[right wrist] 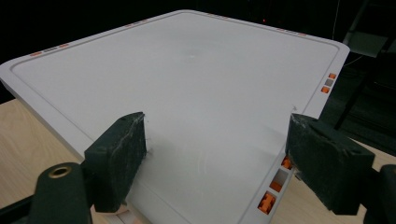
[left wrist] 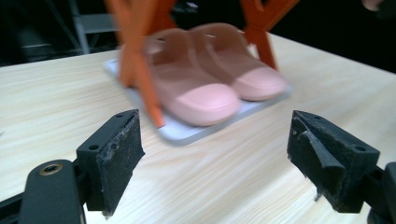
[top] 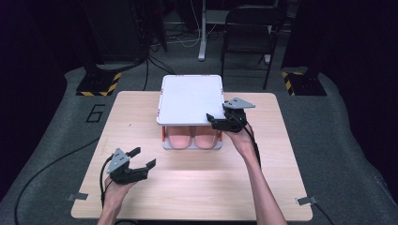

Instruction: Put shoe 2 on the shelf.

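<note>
Nearest the high camera, the person's forearms come in over the near edge of the wooden table (top: 197, 187); the left gripper (top: 142, 158) sits low over the table's near left part, well apart from the rack, its two black jaws spread wide with bare tabletop between them and nothing held; seen from the left gripper view, those worn pads (left wrist: 119, 158) frame the pair of pink slippers (left wrist: 210, 77), which lie side by side, toes toward that camera, on the rack's white bottom shelf (left wrist: 187, 133), between orange legs (left wrist: 140, 70); the slippers are somewhat blurred there; from above, the slippers' (top: 192, 138) toes peek out from under the white top shelf (top: 190, 98) of the small two-tier shoe rack, which stands at the middle of the table toward its far side; the right gripper (top: 210, 119) hovers at the top shelf's near right corner, jaws apart; its own view looks across the flat white shelf top (right wrist: 187, 79), the left pad (right wrist: 121, 154) over the shelf surface and the right pad at or just past the shelf's edge with its small orange clips (right wrist: 275, 186); whether either pad touches the shelf cannot be told, and nothing is gripped; a dark folding chair (top: 248, 33) stands on the floor beyond the table.
</note>
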### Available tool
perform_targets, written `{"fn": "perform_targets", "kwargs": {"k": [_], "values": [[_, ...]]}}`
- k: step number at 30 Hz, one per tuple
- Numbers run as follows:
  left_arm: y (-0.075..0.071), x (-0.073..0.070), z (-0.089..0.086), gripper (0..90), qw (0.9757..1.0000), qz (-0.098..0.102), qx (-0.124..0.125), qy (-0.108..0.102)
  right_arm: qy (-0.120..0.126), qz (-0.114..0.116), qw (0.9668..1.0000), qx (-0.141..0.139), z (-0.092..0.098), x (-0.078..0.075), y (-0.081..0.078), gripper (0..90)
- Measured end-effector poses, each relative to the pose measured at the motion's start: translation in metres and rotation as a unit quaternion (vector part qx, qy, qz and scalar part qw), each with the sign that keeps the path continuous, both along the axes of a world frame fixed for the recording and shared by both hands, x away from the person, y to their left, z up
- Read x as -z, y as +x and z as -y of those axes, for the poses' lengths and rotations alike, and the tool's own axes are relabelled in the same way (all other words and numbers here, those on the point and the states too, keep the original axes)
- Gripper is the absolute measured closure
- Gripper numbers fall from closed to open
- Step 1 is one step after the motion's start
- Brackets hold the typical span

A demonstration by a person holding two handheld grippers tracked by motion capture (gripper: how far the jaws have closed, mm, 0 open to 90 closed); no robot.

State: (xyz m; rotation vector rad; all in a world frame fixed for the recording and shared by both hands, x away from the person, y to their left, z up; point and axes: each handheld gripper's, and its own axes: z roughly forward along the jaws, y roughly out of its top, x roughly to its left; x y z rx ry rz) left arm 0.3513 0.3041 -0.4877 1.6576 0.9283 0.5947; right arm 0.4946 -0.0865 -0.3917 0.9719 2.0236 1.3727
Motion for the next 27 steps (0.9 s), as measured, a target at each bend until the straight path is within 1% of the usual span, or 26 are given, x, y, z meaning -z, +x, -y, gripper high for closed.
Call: {"fn": "perform_targets", "kwargs": {"k": [2,3,4,5,6,7,8,9,10,11,12,13,14,16,17,18,19,20,21,23,24,25,26,27], "values": [[-0.002,0.007,-0.008,18.0,0.9998,-0.002,-0.015,-0.011,-0.001,0.001,1.0,0.0,0.0,0.0,0.0,19.7],[-0.002,0.007,-0.008,18.0,0.9998,-0.002,-0.015,-0.011,-0.001,0.001,1.0,0.0,0.0,0.0,0.0,19.7],[-0.003,0.009,-0.012,18.0,0.9995,-0.007,-0.023,-0.02,0.006,0.002,1.0,0.004,0.0,0.001,-0.001,19.8],[-0.002,0.01,-0.014,18.0,0.9993,-0.003,-0.032,-0.019,0.009,0.019,0.9997,0.016,0.002,0.003,-0.005,19.7],[-0.002,0.01,-0.014,18.0,0.9993,-0.003,-0.032,-0.019,0.013,0.027,0.9993,0.022,0.003,0.004,-0.007,19.7],[-0.004,0.009,-0.017,18.0,0.999,0.002,-0.035,-0.027,0.036,0.034,0.9984,0.028,0.007,0.006,-0.013,19.6],[-0.004,0.01,-0.017,18.1,0.999,0.003,-0.035,-0.027,0.052,0.038,0.9976,0.027,0.009,0.007,-0.017,19.6],[-0.004,0.011,-0.017,18.1,0.999,0.003,-0.036,-0.026,0.069,0.043,0.9963,0.028,0.014,0.009,-0.024,19.6],[-0.004,0.012,-0.016,18.1,0.9991,0.002,-0.036,-0.023,0.071,0.045,0.9961,0.028,0.016,0.01,-0.029,19.6],[-0.004,0.012,-0.016,18.1,0.9991,0.002,-0.036,-0.023,0.071,0.045,0.9961,0.028,0.016,0.01,-0.029,19.6],[-0.004,0.013,-0.016,18.2,0.9992,-0.001,-0.033,-0.02,0.068,0.043,0.9964,0.028,0.023,0.014,-0.041,19.2],[-0.004,0.015,-0.015,18.1,0.9994,-0.006,-0.03,-0.017,0.062,0.042,0.9969,0.026,0.027,0.016,-0.047,19.1],[-0.004,0.016,-0.014,18.1,0.9995,-0.005,-0.028,-0.014,0.06,0.038,0.9972,0.024,0.029,0.017,-0.052,19.1],[-0.004,0.016,-0.014,18.1,0.9996,-0.008,-0.027,-0.009,0.059,0.036,0.9973,0.025,0.036,0.021,-0.066,19.1],[-0.004,0.016,-0.014,18.2,0.9996,-0.008,-0.027,-0.009,0.059,0.036,0.9973,0.025,0.036,0.021,-0.066,19.1],[-0.004,0.016,-0.013,18.2,0.9996,-0.008,-0.026,-0.008,0.06,0.034,0.9974,0.024,0.038,0.023,-0.072,19.1],[-0.005,0.015,-0.014,18.3,0.9996,-0.006,-0.028,-0.007,0.066,0.032,0.997,0.024,0.046,0.028,-0.088,19.3],[-0.005,0.015,-0.014,18.4,0.9996,-0.006,-0.028,-0.007,0.064,0.034,0.997,0.027,0.048,0.03,-0.093,19.3],[-0.006,0.015,-0.014,18.4,0.9994,-0.006,-0.031,-0.012,0.064,0.032,0.997,0.03,0.053,0.034,-0.101,19.3],[-0.006,0.016,-0.016,18.4,0.9994,-0.008,-0.032,-0.014,0.063,0.026,0.997,0.037,0.06,0.042,-0.113,19.2],[-0.006,0.016,-0.016,18.4,0.9992,-0.007,-0.037,-0.017,0.062,0.024,0.9969,0.044,0.064,0.046,-0.118,19.3],[-0.006,0.016,-0.016,18.5,0.9992,-0.007,-0.037,-0.017,0.06,0.025,0.9969,0.046,0.067,0.05,-0.122,19.3],[-0.006,0.016,-0.018,18.6,0.999,-0.005,-0.038,-0.023,0.053,0.019,0.9969,0.055,0.071,0.055,-0.127,19.4],[-0.006,0.016,-0.02,18.7,0.9992,-0.009,-0.036,-0.017,0.045,0.019,0.9969,0.062,0.074,0.06,-0.131,19.4]]}}
